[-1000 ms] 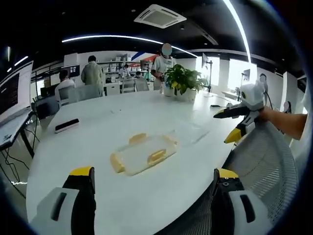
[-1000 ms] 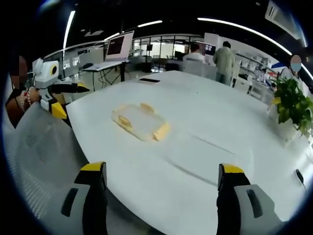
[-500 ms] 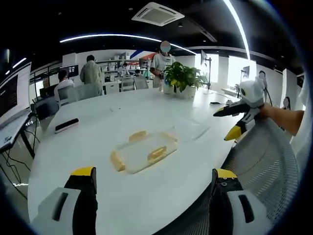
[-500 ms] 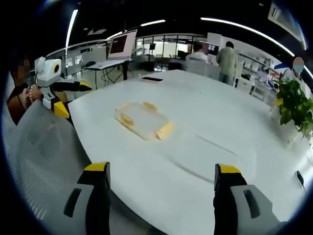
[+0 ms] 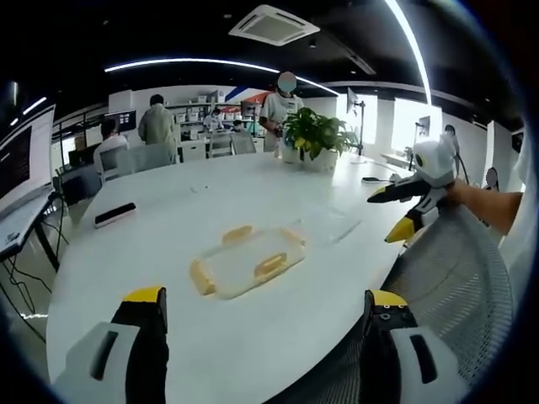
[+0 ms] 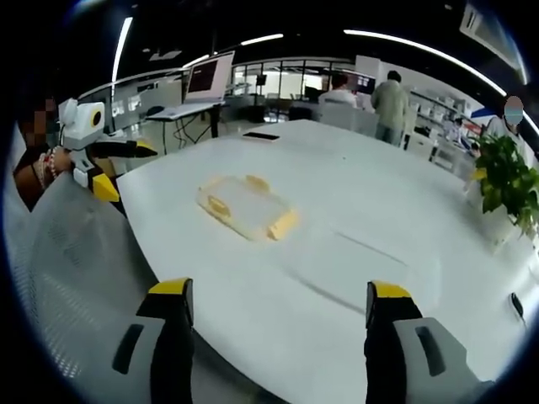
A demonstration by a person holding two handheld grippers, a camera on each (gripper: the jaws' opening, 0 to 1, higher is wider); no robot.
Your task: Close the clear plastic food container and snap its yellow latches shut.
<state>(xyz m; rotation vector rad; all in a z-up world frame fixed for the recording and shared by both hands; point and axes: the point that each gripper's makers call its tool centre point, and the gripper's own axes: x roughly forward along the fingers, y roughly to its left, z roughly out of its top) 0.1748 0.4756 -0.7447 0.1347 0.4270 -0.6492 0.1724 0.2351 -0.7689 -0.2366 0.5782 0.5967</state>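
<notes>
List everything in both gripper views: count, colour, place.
food container: 1, clear with yellow latches, lying mid-table
lid-like clear sheet: 1, transparent, on the table beside the container, toward the plant
table: 1, white, rounded
potted plant: 1, green in a white pot, far table edge
phone: 1, black, on the table's edge
mesh chair: 1, grey, at the near table edge
monitor: 1, on a side desk
people: several, standing or seated in the background
left gripper: yellow-tipped, open, empty
right gripper: yellow-tipped, open, empty
</notes>
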